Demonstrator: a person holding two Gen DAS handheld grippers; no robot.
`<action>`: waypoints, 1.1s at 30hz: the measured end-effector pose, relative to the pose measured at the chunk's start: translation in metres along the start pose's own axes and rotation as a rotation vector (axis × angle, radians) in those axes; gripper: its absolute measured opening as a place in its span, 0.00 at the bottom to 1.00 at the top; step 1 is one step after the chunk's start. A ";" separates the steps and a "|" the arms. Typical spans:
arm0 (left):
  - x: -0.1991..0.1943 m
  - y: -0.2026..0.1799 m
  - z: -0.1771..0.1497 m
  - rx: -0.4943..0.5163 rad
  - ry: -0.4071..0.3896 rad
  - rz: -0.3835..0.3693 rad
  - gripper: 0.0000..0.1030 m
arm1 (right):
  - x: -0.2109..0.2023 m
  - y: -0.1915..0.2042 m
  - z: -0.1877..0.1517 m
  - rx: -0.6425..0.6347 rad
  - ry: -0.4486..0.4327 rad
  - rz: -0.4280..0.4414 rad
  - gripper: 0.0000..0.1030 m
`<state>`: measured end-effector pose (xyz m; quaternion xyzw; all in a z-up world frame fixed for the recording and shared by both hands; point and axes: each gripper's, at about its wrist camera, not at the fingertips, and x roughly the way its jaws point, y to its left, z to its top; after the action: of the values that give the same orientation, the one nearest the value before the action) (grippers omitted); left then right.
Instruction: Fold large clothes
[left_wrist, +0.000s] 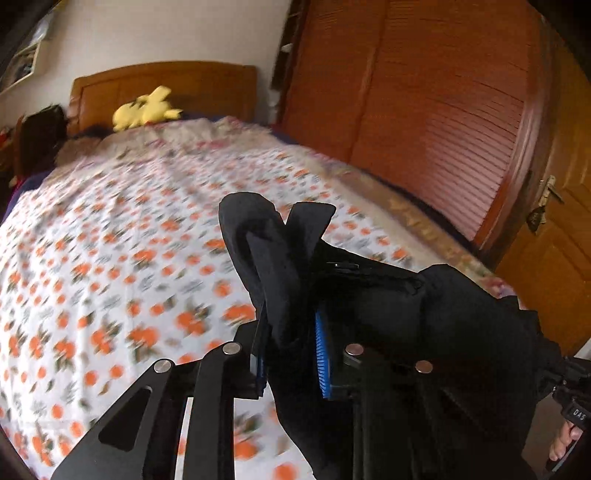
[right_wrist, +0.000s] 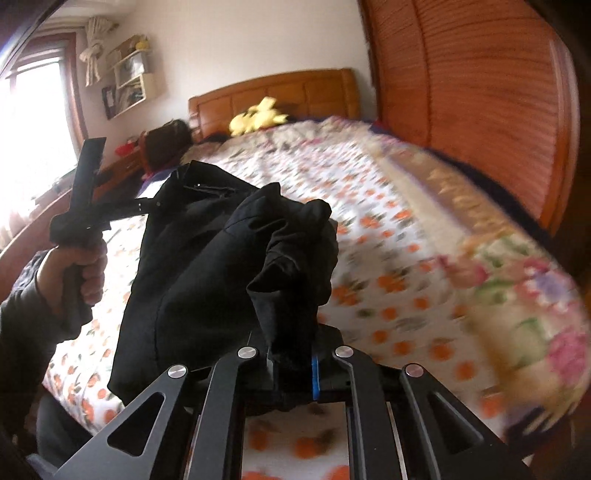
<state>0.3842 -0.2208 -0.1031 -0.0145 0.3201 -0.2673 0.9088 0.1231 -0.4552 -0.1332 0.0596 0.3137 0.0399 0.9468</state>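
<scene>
Bed: we see the bed (left_wrist: 122, 236) filling the left and centre of both views, under a white cover with orange flowers; the picture is blurred.
Wardrobe: we find the louvred wooden wardrobe (left_wrist: 424, 92) in the upper right of both frames.
Headboard: the wooden headboard (right_wrist: 273, 92) sits at upper centre in the right wrist view.
Black garment: we hold the black garment (right_wrist: 207, 273) bunched and lifted in front of the bed, at lower centre of both frames, strung between the two tools.
Left hand-held gripper: in its own view the left hand-held gripper (left_wrist: 290, 354) is clamped on a fold of the garment, cloth rising past its blue pads (left_wrist: 322, 354); from the right wrist view we see it at centre left, gripped by the left hand (right_wrist: 79, 273).
Right hand-held gripper: the right hand-held gripper (right_wrist: 291, 363) at bottom centre is clamped on another bunch of the same cloth.
Plush toy: a yellow plush toy (left_wrist: 146, 109) lies by the headboard.
</scene>
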 end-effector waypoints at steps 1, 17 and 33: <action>0.006 -0.016 0.006 0.010 -0.006 -0.017 0.21 | -0.006 -0.008 0.002 -0.001 -0.009 -0.016 0.09; 0.095 -0.228 0.051 0.118 -0.003 -0.278 0.21 | -0.100 -0.145 0.034 -0.001 -0.094 -0.388 0.09; 0.174 -0.280 -0.006 0.226 0.212 -0.253 0.34 | -0.092 -0.225 -0.024 0.185 -0.014 -0.524 0.52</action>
<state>0.3609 -0.5465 -0.1525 0.0758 0.3775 -0.4138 0.8249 0.0441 -0.6864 -0.1295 0.0629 0.3141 -0.2356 0.9175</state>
